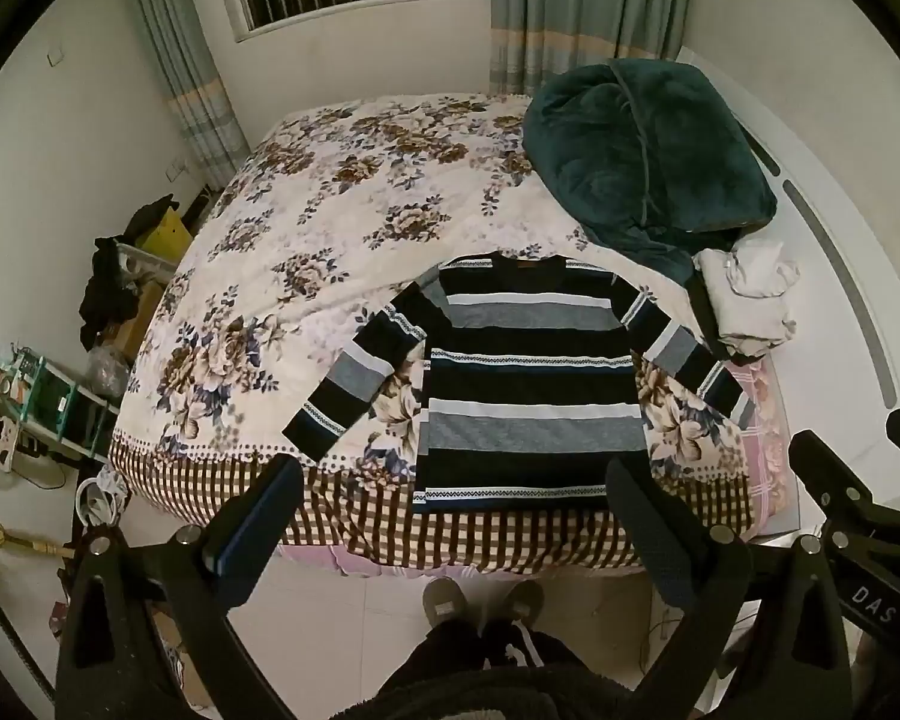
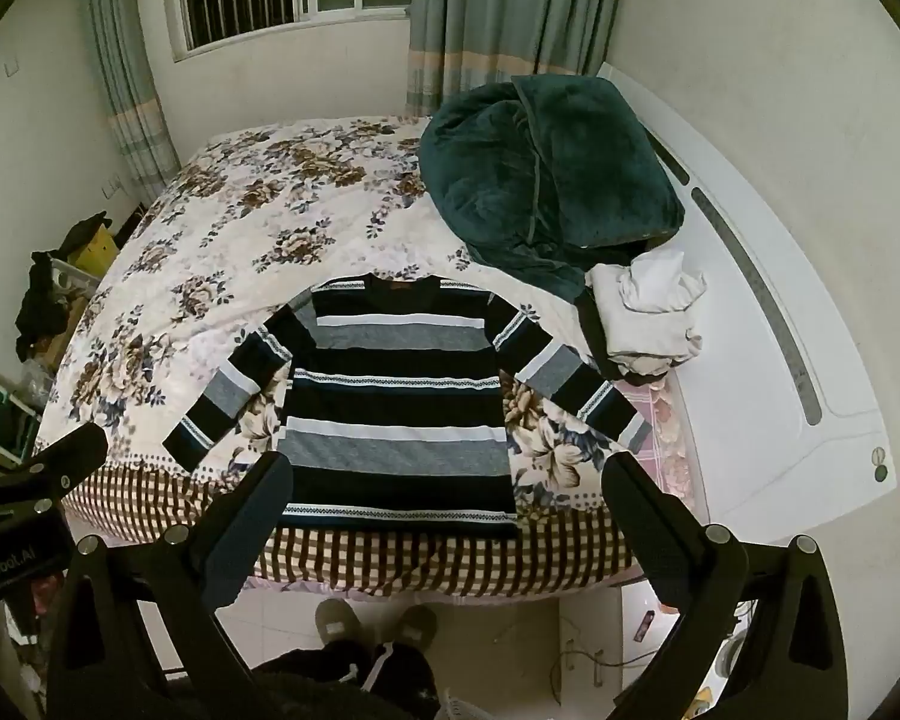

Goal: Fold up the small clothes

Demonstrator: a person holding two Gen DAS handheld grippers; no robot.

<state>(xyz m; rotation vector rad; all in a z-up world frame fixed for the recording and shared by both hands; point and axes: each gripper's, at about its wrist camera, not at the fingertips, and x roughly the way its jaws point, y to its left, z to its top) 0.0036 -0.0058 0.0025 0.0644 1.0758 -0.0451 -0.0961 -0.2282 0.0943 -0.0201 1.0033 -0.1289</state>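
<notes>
A long-sleeved sweater with black, grey and white stripes (image 1: pixel 528 384) lies flat on the bed, face up, collar away from me, both sleeves spread out and down; it also shows in the right wrist view (image 2: pixel 396 408). Its hem sits near the bed's front edge. My left gripper (image 1: pixel 453 480) is open and empty, held above the hem. My right gripper (image 2: pixel 447 480) is open and empty, held above the hem and right of the left one. Part of the right gripper's body (image 1: pixel 834 498) shows in the left wrist view.
The bed has a floral cover (image 1: pixel 330 204) with a checked border (image 1: pixel 450 534). A dark green blanket (image 1: pixel 642 156) is heaped at the far right. A pile of white clothes (image 1: pixel 750 300) lies beside it. Clutter and boxes (image 1: pixel 120 300) stand left of the bed. The white headboard (image 2: pixel 768 312) runs along the right.
</notes>
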